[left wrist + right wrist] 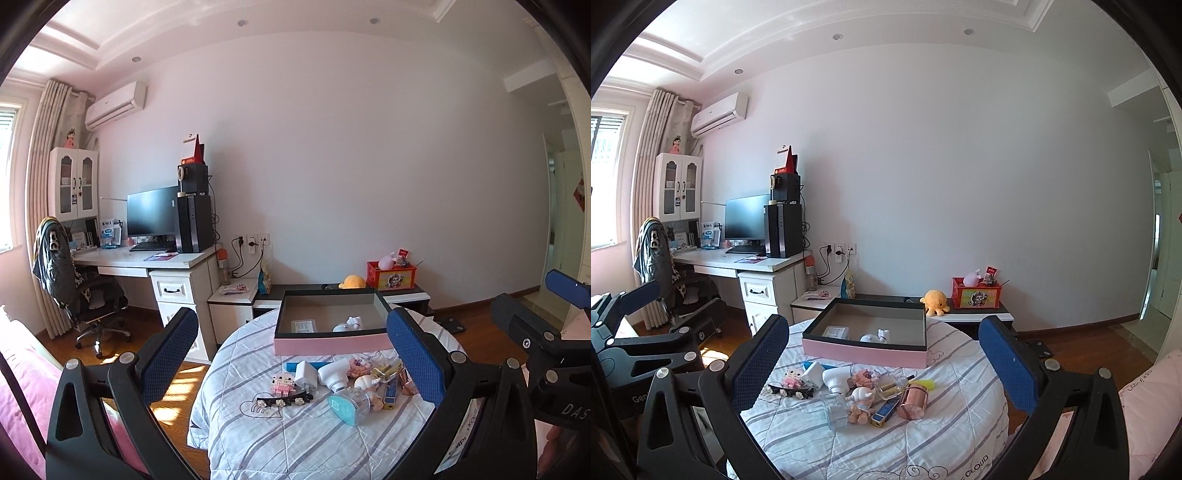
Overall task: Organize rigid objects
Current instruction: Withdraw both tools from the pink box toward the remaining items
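Both grippers hover w/ fingers spread wide, nothing between: left gripper (291, 354), right gripper (882, 360). Pink box (864, 352) sits ahead of the fingers on the striped bed (849, 443), long axis running left-right. Loose items pile just short of it, incl. rose-gold tube (913, 400) lying w/ its long axis toward the box.

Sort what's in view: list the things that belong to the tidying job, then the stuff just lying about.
Job:
pink box
white figure already inside it
rose-gold cylinder
doll figurine
white charger
flower hair clip
left gripper and right gripper, both open

Lying about:
yellow octopus plush
red toy crate
computer monitor
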`<state>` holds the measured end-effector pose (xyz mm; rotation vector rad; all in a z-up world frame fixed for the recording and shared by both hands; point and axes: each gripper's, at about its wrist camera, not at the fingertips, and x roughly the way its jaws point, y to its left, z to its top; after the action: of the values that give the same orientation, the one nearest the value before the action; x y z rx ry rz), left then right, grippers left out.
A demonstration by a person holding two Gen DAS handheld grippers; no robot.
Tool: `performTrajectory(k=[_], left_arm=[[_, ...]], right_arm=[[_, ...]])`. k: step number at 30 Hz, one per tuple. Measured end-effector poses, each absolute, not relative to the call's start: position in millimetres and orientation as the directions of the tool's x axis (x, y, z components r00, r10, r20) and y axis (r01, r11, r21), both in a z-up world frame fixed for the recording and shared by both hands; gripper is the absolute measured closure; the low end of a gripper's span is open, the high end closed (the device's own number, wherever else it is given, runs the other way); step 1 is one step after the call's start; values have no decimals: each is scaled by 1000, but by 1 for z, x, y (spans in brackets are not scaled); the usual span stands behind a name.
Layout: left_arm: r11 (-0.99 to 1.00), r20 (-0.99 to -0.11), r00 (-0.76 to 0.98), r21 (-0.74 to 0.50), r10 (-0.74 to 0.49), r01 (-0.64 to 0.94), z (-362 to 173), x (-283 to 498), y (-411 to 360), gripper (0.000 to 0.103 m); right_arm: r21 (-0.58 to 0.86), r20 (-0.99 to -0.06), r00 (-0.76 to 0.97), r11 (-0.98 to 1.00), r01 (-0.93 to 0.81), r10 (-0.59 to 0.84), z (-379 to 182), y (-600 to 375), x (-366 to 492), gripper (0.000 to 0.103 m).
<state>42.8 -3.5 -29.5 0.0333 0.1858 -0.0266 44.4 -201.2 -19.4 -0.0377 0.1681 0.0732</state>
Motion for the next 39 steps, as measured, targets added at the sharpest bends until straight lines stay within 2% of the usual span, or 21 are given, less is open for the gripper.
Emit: performTrajectory(k=[12,20,24,34,39], left_arm=[[999,-190,981,28,-27,32,-32,44,-6,0],[999,-244,969,29,-37,45,-46,65,-11,0],[998,-313,948,22,-55,65,-65,86,-14,0],[996,-566,821,0,-73,88,-147,149,-25,0],[992,-637,763,-19,-106,123,-174,171,-48,0]], right_arm=[[-26,-181,981,997,-74,68,-24,-202,47,0],[-14,-226,973,998,-57,52,-37,-210,61,0],[0,-275,961,999,-36,34,-53,-223,76,0],[49,-464,886,998,30,-4,-121,-261,132,0],[70,-531,848,997,43,1,-152,-278,155,0]])
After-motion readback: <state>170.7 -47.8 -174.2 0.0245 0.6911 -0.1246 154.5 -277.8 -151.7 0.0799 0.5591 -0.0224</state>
